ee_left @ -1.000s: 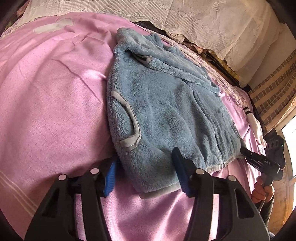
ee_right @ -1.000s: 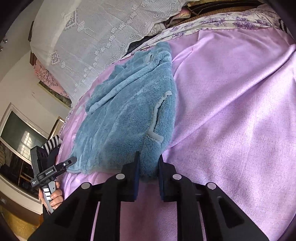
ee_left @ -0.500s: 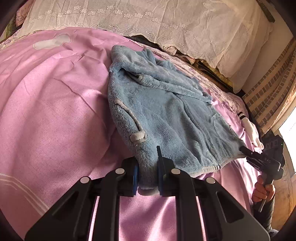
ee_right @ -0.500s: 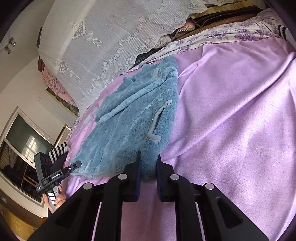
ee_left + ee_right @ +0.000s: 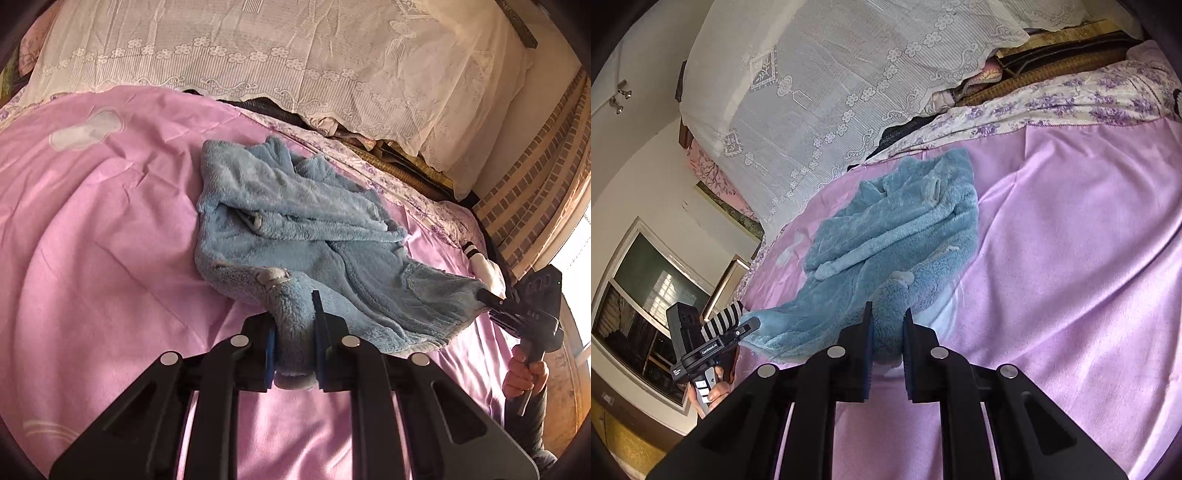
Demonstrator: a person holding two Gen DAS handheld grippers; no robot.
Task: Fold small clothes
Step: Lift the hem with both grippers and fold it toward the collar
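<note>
A small blue fleece jacket (image 5: 295,221) lies on the pink bedsheet (image 5: 92,240), its collar toward the pillows. My left gripper (image 5: 293,325) is shut on one bottom hem corner and holds it raised off the sheet. My right gripper (image 5: 886,325) is shut on the other hem corner of the jacket (image 5: 905,229), also raised. Each gripper shows in the other's view, clamped on its corner: the right one at the far right (image 5: 487,297), the left one at the far left (image 5: 753,325). The lifted hem sags between them.
A white lace cover (image 5: 295,55) drapes over stacked bedding at the head of the bed. A striped sock (image 5: 480,262) lies at the bed's edge near the brick wall (image 5: 535,192). A window (image 5: 639,295) is at the left of the right wrist view.
My left gripper went from open around the hem to shut on it. Both grippers have since lifted the hem off the sheet, and the lower jacket now bunches upward.
</note>
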